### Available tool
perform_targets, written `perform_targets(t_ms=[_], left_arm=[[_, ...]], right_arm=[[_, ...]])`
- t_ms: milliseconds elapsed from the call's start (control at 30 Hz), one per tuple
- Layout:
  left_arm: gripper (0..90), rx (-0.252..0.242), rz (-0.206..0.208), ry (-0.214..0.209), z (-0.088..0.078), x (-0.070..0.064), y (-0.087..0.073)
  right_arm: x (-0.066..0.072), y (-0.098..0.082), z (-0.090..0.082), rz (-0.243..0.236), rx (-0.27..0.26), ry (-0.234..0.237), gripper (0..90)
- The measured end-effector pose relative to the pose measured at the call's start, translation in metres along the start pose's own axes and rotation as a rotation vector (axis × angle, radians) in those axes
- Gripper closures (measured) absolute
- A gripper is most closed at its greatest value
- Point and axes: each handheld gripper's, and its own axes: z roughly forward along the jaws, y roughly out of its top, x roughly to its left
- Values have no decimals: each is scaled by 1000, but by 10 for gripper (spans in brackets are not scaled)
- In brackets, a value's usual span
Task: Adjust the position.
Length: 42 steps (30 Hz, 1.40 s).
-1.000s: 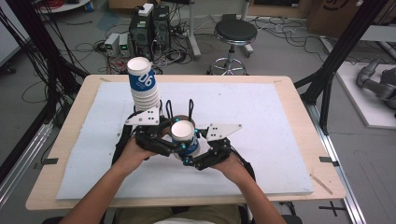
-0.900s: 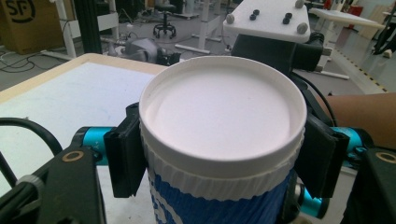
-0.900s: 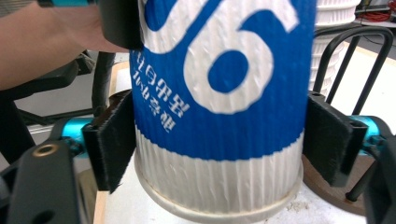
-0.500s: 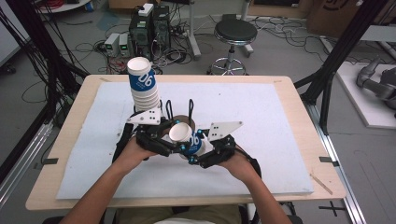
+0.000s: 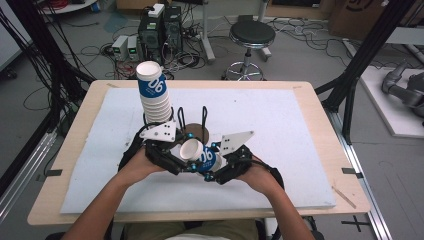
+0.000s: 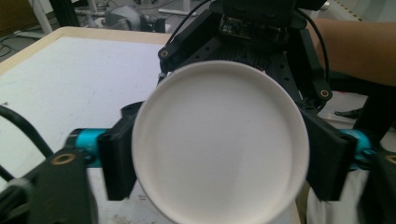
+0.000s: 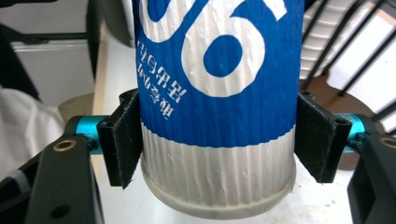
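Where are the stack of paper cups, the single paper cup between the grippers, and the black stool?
stack of paper cups point(image 5: 152, 95): high view, on the blue band of the top cup.
single paper cup point(image 7: 217, 93): right gripper view, on its blue printed side wall.
black stool point(image 5: 252, 34): high view, on the round seat.

A white paper cup point(image 6: 219, 144) is facing its open mouth straight at the camera, its rim round and its inside plain. The left gripper point(image 6: 219, 161) is holding its black pads point(image 6: 122, 158) against the cup's two sides, teal fittings showing behind them. Beyond the cup, the other gripper point(image 6: 254, 35) is looming dark, with a forearm point(image 6: 357, 49) reaching in from the right. The white table cover point(image 6: 70, 79) is stretching away at the left.
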Motion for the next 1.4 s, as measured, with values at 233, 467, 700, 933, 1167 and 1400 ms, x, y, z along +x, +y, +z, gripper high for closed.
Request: perform_targets(t_ms=[233,467,700,933,1167,1400], left_arm=[[291,-25,-31,-32,-2,3,0],[294,-142,-61,-36,-14,7,0],[295,-249,-69,-44,-16,8,-1],[295,-271,-63,-54,-13,6,0],[301,-268,-70,-62,-14,7,-2],[306,-246,-81,-78,-12,10,-6]], right_arm=[[0,-3,1,3,-31,29,204],[-8,-9,-11,97,-187,42,138],[-9,-12,-14,148,-252,69,139],[-7,-12,-6,154,-268,88,140],[-9,-12,-11,135,-271,85,199],[-9,-12,-13,126,-228,80,239]])
